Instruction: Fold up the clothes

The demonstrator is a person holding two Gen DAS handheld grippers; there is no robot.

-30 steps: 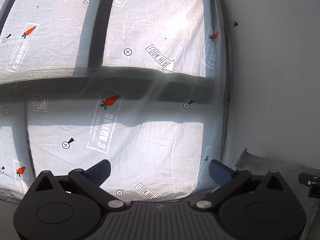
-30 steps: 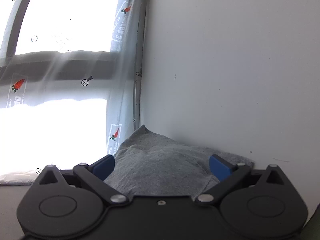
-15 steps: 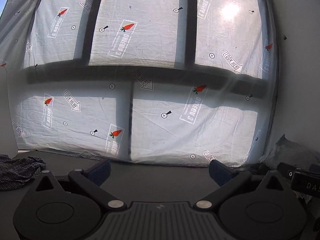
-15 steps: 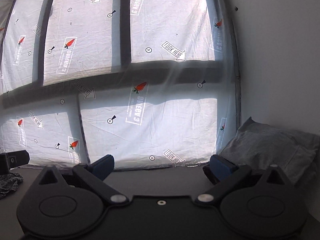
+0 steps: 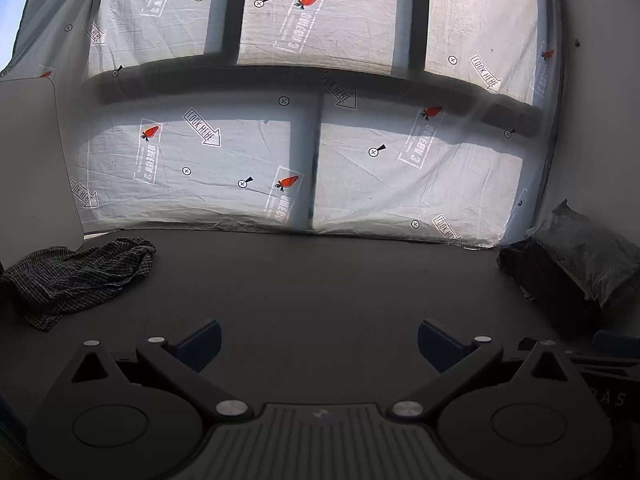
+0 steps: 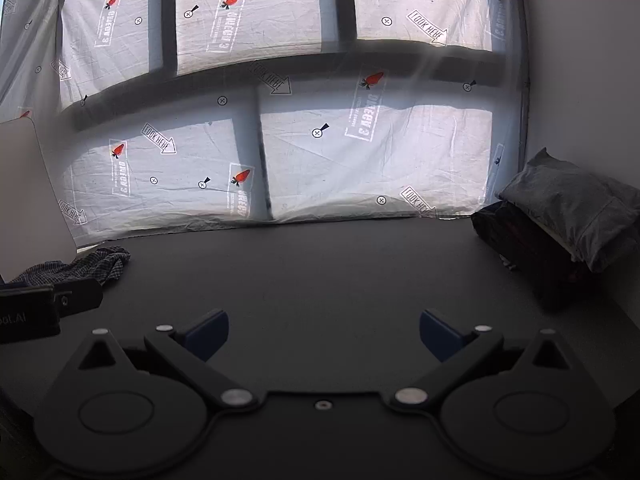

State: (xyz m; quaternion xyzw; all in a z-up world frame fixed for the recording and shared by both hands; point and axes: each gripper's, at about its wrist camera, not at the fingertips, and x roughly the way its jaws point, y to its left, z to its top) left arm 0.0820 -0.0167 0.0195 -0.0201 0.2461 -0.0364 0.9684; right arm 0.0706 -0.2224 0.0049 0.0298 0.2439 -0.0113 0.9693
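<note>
Hovering over the dark table (image 5: 320, 280), both tools, left (image 5: 319, 340) and right (image 6: 324, 330), gape apart, holding nothing.

Checked dark shirt (image 5: 76, 276); grey folded garment (image 6: 572, 204), perhaps heathered.

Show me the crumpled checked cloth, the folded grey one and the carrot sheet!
crumpled checked cloth (image 5: 80, 276), left wrist view, middle of the heap.
folded grey cloth (image 6: 576, 208), right wrist view, its top face.
carrot sheet (image 6: 400, 160), right wrist view, lower right panel.

Crumpled checked garment (image 5: 76, 276) at table's far left — folded grey piece (image 6: 572, 208) atop dark stack (image 6: 524, 244), far right
</note>
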